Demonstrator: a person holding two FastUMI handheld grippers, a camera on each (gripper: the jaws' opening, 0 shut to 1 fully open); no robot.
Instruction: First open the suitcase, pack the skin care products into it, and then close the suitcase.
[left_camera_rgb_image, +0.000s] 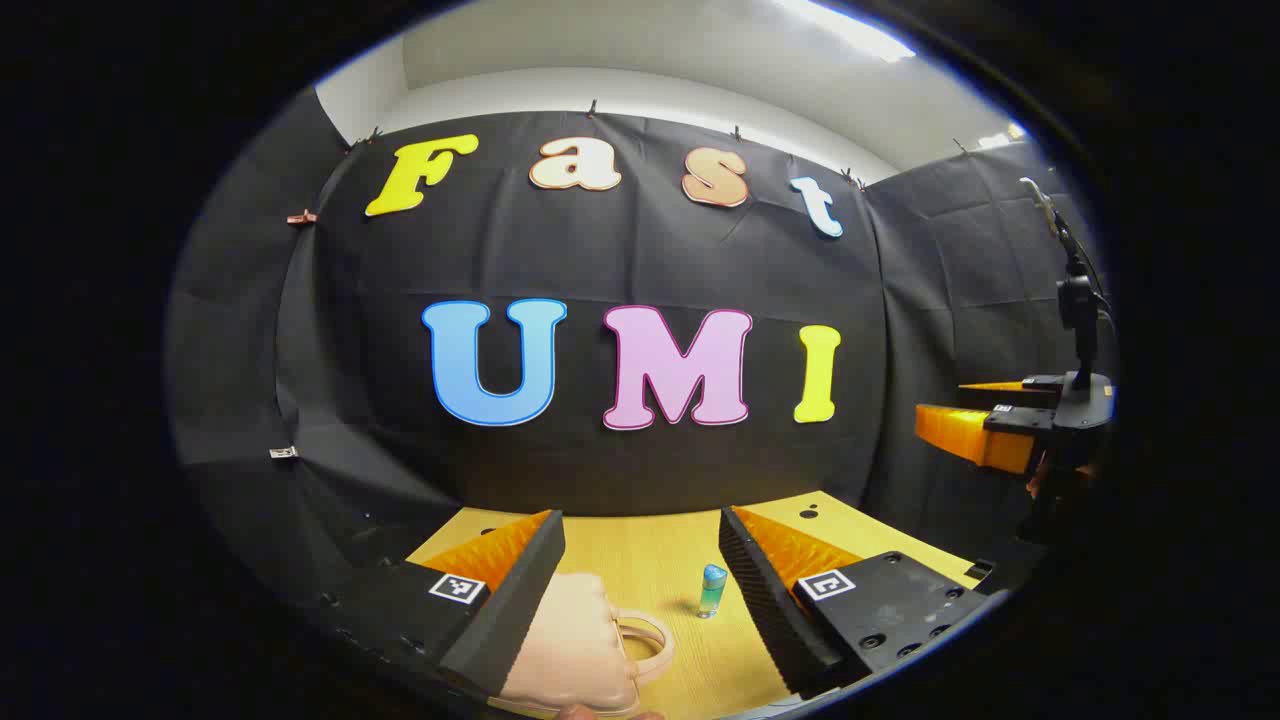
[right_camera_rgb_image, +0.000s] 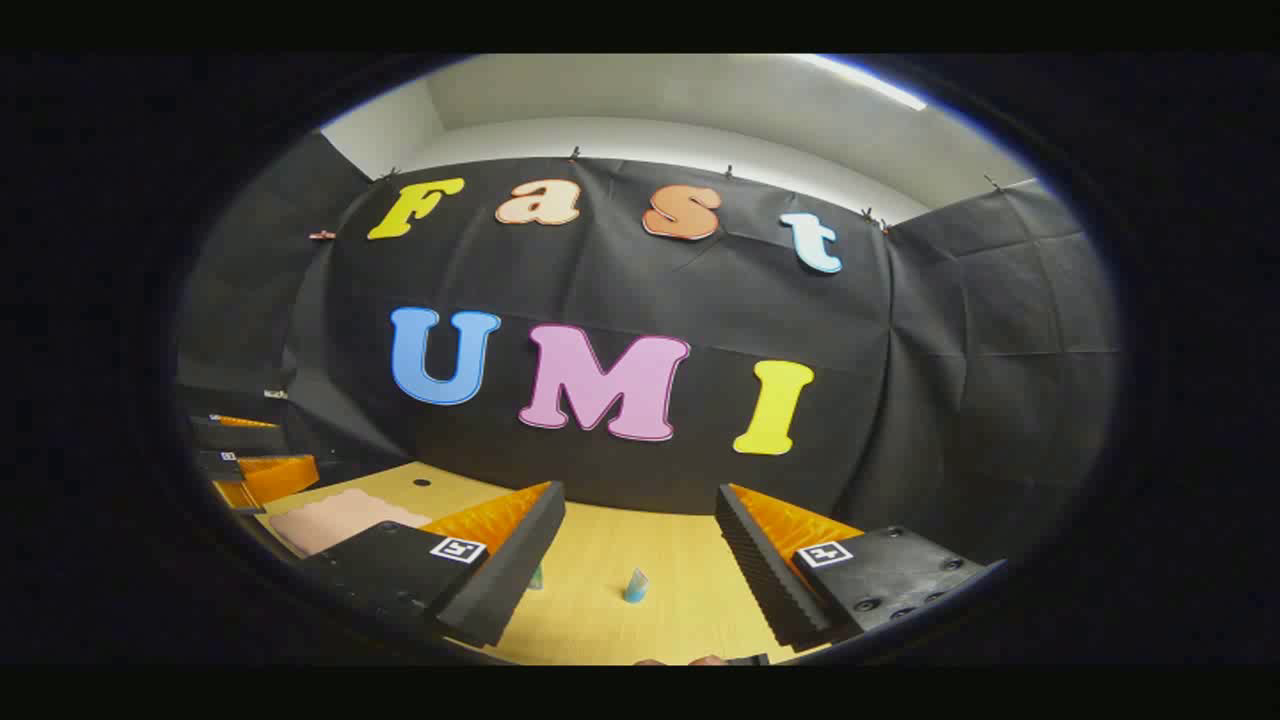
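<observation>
Wooden table (left_camera_rgb_image: 650, 560) bears upright bottle (left_camera_rgb_image: 712, 590), closed suitcase (left_camera_rgb_image: 570, 640); both grippers' fingers apart.

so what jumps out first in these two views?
The pale pink suitcase with its loop handle, lying closed on the wooden table just ahead of the open left gripper. Next, a small teal bottle standing upright between that gripper's fingers, untouched. In the right gripper view, a small blue tube stands ahead of the open right gripper.
</observation>
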